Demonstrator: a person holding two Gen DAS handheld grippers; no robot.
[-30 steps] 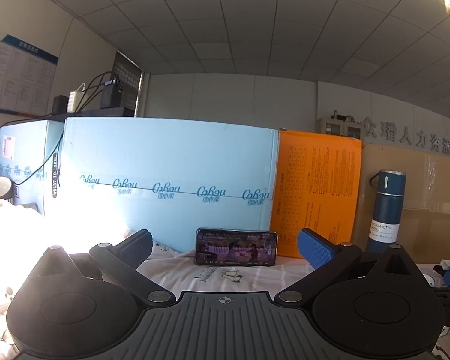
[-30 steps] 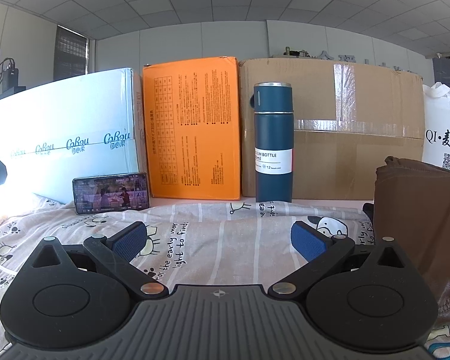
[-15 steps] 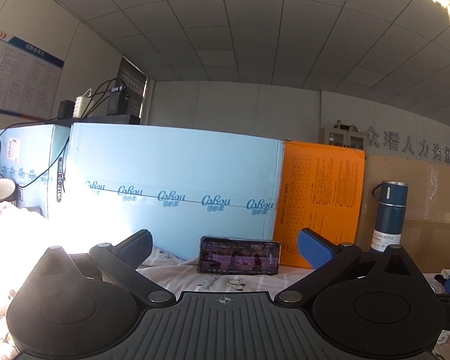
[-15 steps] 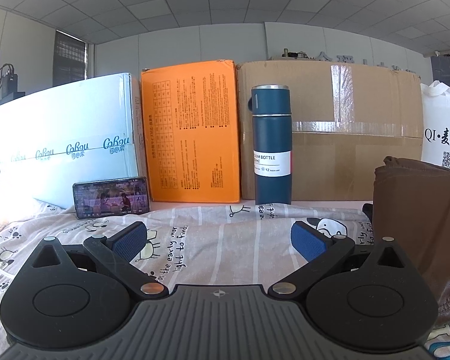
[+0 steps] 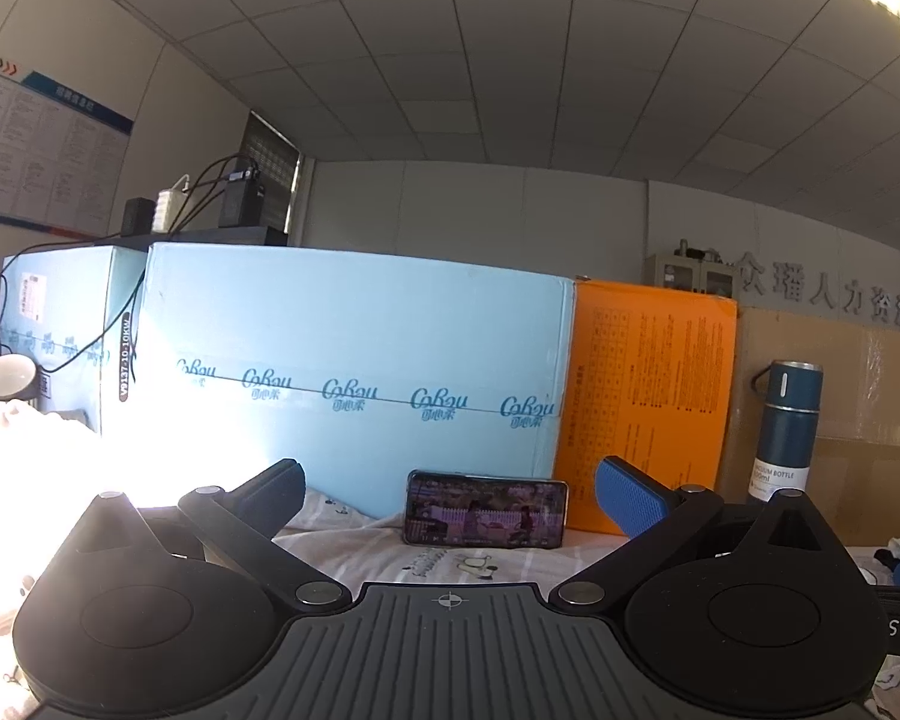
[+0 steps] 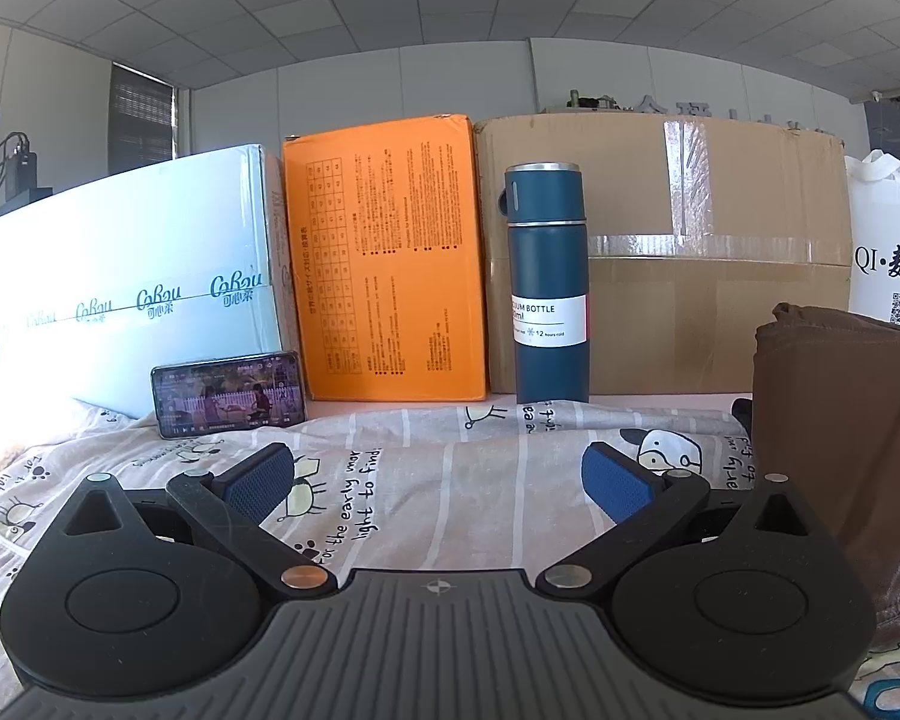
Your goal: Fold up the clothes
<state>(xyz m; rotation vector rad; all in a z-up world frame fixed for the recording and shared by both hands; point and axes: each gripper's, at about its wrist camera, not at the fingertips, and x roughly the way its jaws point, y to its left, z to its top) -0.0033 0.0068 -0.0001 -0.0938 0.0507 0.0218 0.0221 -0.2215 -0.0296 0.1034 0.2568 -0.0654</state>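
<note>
A striped beige cloth with cartoon prints is spread over the surface in the right wrist view, and a strip of the striped cloth shows in the left wrist view. A brown garment stands in a heap at the right, close to my right finger. My right gripper hovers open just above the striped cloth, nothing between its blue pads. My left gripper is open too, tilted up toward the boxes, holding nothing.
A phone leans on a light blue box. Beside it stand an orange box, a blue vacuum bottle, a taped cardboard box and a white bag. Glare whitens the left.
The left wrist view has tilted upward: boxes and phone sit lower, more ceiling shows. The right gripper has shifted slightly, the boxes and bottle sitting a little lower. Both stay open.
</note>
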